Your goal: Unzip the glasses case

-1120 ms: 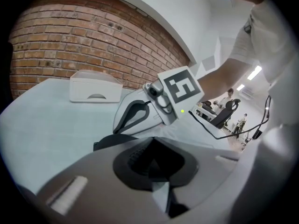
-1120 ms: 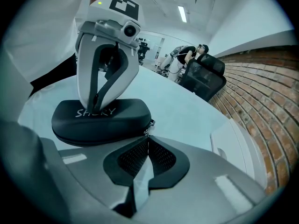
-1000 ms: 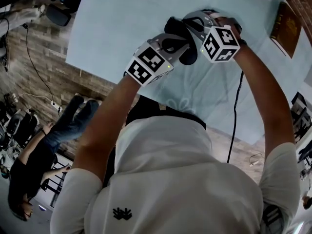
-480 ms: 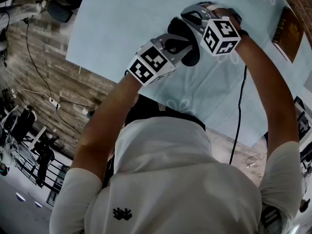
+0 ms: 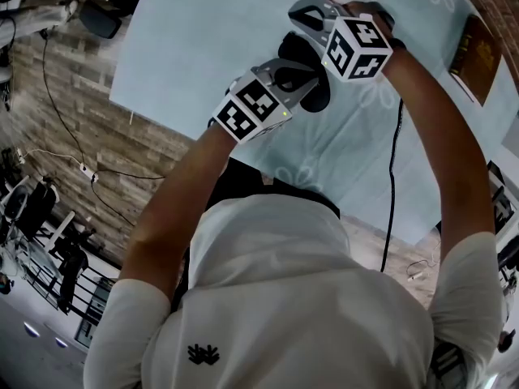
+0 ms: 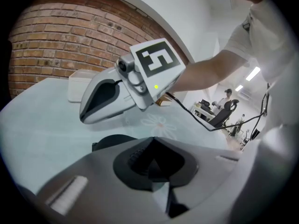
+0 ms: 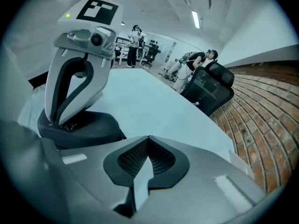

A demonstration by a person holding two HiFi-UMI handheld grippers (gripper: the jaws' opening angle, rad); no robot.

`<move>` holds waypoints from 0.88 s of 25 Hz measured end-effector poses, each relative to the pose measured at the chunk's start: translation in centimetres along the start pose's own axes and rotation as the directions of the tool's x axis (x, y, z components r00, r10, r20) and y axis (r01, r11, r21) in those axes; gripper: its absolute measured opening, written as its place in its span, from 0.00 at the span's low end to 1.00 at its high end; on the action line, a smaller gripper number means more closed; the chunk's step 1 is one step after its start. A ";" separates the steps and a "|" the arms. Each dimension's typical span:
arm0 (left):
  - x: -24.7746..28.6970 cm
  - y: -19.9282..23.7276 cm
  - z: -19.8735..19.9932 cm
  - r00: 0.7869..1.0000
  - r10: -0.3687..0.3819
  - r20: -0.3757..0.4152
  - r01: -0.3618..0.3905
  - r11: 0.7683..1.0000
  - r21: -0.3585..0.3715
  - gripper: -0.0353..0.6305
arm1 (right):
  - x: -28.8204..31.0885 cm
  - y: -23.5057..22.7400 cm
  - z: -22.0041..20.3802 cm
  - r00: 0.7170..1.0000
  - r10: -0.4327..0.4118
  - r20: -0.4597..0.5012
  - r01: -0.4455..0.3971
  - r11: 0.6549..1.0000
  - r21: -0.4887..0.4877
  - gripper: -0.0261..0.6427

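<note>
Both are pressed together: the left hand-held gripper (image 7: 63, 120) is planted on the glasses case (image 7: 81, 130), seemingly to pin it, the right hand-held gripper (image 6: 84, 117) held empty near it.

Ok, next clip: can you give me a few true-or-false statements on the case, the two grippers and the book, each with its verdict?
1. The black oval glasses case lies on the pale blue flower-print tablecloth. True.
2. The right gripper has its jaws wide apart. False: their tips meet, with nothing held between them.
3. In the right gripper view, the left gripper rests its tips on the top of the case. True.
4. The brown hardcover book touches the case. False: it lies well apart from it, near the table's edge at the right of the head view.
</note>
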State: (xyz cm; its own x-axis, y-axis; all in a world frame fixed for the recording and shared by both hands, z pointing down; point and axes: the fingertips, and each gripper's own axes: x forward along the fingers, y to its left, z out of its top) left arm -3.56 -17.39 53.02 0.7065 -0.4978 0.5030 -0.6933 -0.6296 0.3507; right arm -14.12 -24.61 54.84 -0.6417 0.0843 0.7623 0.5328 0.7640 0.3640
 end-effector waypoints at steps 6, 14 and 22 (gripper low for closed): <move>-0.1 -0.1 0.0 1.000 0.028 -0.009 -0.028 0.999 0.029 0.14 | -1.6 1.7 -1.3 0.999 -0.022 -0.034 0.024 0.998 0.052 0.03; 0.1 -0.1 -0.3 0.997 0.078 -0.025 -0.075 0.994 0.082 0.14 | -5.8 5.6 -4.6 0.989 -0.090 -0.117 0.113 0.970 0.215 0.04; -3.0 -0.1 1.3 0.996 0.089 0.020 -0.091 0.986 0.140 0.14 | -10.7 13.3 -6.7 0.953 -0.165 -0.256 0.272 0.839 0.472 0.04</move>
State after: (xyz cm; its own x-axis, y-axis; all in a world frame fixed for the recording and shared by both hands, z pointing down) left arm -5.43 -16.59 50.42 0.6448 -0.5637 0.5163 -0.7278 -0.6591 0.1894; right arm 3.52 -19.66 55.16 -0.5582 -0.2096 0.8028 0.0121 0.9654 0.2605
